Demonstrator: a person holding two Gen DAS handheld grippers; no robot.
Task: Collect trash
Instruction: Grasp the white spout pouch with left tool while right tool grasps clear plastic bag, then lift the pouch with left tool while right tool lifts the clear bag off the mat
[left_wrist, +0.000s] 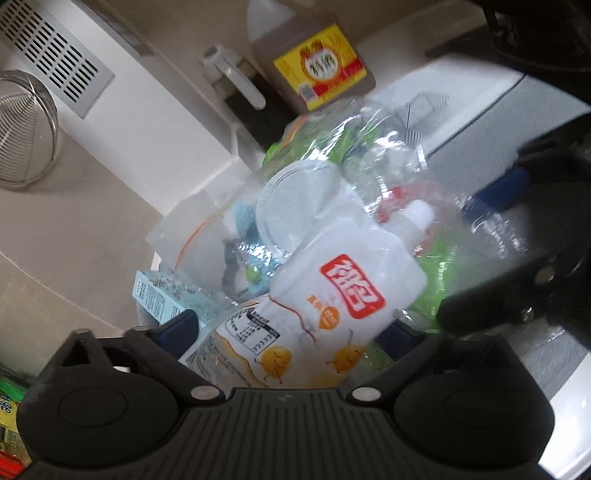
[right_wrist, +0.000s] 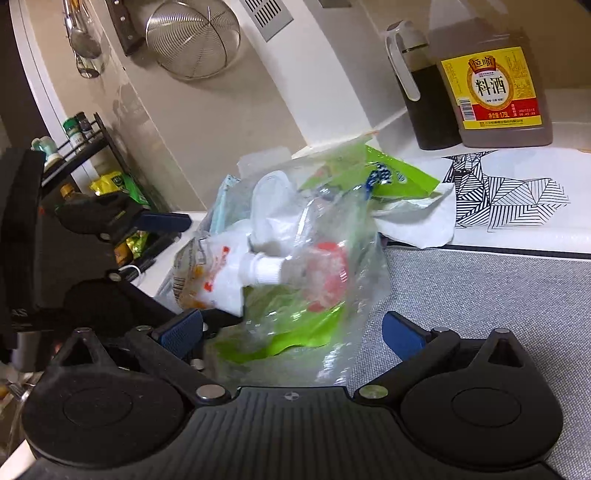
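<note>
As the clear bag (right_wrist: 295, 258) of trash filled mid-frame on the grey mat (right_wrist: 480, 295), my right claw (right_wrist: 291, 330) stood wide open around its base. My left claw (left_wrist: 291, 328) was spread about the white spouted pouch (left_wrist: 332, 291); I could not tell whether it gripped. The cooking-wine jug (right_wrist: 491, 81) stood upper right.

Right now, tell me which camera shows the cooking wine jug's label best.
The right wrist view: the cooking wine jug stands upright with its yellow label sharp and readable. The left wrist view shows it tilted, blurred, label unreadable, top cropped.
</note>
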